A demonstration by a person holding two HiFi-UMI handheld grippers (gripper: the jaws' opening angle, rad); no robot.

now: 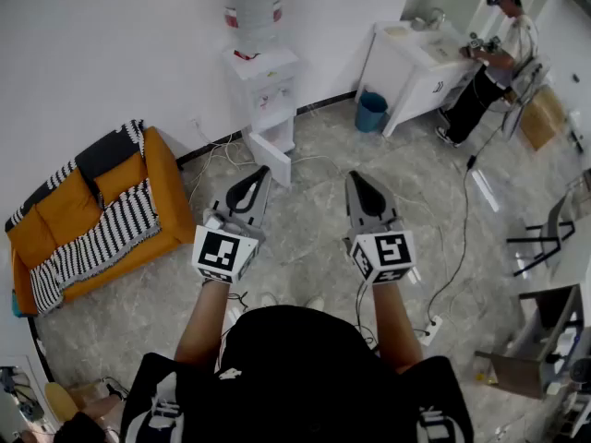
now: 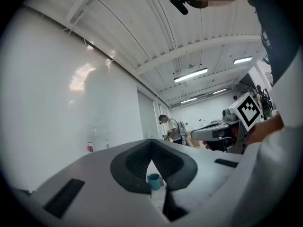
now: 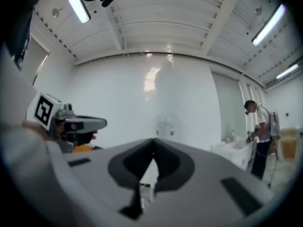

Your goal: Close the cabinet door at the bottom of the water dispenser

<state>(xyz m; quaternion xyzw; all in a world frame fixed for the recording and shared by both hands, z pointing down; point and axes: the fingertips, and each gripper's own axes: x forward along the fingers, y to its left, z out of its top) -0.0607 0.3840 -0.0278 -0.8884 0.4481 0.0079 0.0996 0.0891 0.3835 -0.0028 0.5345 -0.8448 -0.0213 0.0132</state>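
Observation:
The white water dispenser (image 1: 260, 86) stands against the far wall with a clear bottle (image 1: 251, 7) on top. Its bottom cabinet door (image 1: 270, 160) is swung open toward the room. Both grippers are held out level over the floor, well short of the dispenser. My left gripper (image 1: 263, 172) points at the open door and is shut with nothing in it; its dark pads (image 2: 137, 162) meet at the tip. My right gripper (image 1: 358, 177) is shut and empty too. In the right gripper view the dispenser (image 3: 164, 126) shows faintly straight ahead, above the shut jaws.
An orange sofa (image 1: 92, 210) with a striped blanket fills the left. A blue bucket (image 1: 371, 111) stands beside a white counter (image 1: 420, 58), where a person (image 1: 494, 53) works. Cables (image 1: 452, 247) and a power strip (image 1: 430, 329) lie on the floor; chairs (image 1: 545, 238) stand at right.

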